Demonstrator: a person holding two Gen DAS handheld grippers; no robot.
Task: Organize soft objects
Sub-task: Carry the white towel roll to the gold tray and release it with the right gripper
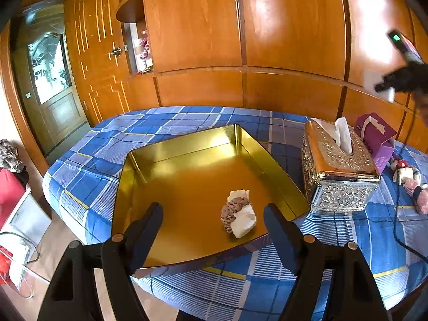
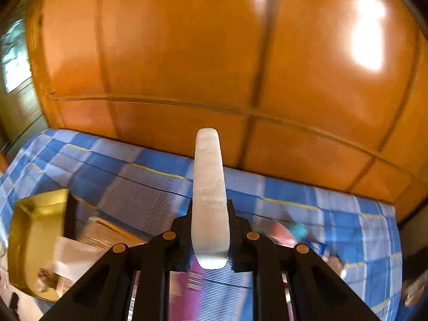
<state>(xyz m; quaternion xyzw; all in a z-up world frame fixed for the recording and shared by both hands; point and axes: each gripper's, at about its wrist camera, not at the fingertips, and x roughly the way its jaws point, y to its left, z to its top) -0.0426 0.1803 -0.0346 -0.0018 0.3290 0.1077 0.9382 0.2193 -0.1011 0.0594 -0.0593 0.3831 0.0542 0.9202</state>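
Observation:
A gold metal tray (image 1: 187, 144) lies on the blue checked tablecloth (image 1: 112, 139). A brown and white scrunchie (image 1: 239, 214) lies in the tray near its front right. My left gripper (image 1: 214, 224) is open and empty, hovering over the tray's front edge with the scrunchie between its fingers' line. My right gripper (image 2: 211, 214) is shut on a folded white cloth pad (image 2: 210, 187) that stands up between the jaws, held above the table. The right gripper also shows high at the right edge of the left wrist view (image 1: 385, 87), with the white pad (image 1: 374, 81). The tray's corner shows in the right wrist view (image 2: 34, 214).
An ornate silver tissue box (image 1: 339, 171) stands right of the tray, a purple tissue box (image 1: 377, 136) behind it. Small dolls (image 1: 406, 179) and a black cable (image 1: 398, 214) lie at the right. Wooden wall panels (image 1: 240, 40) back the table; a door (image 1: 50, 80) is at left.

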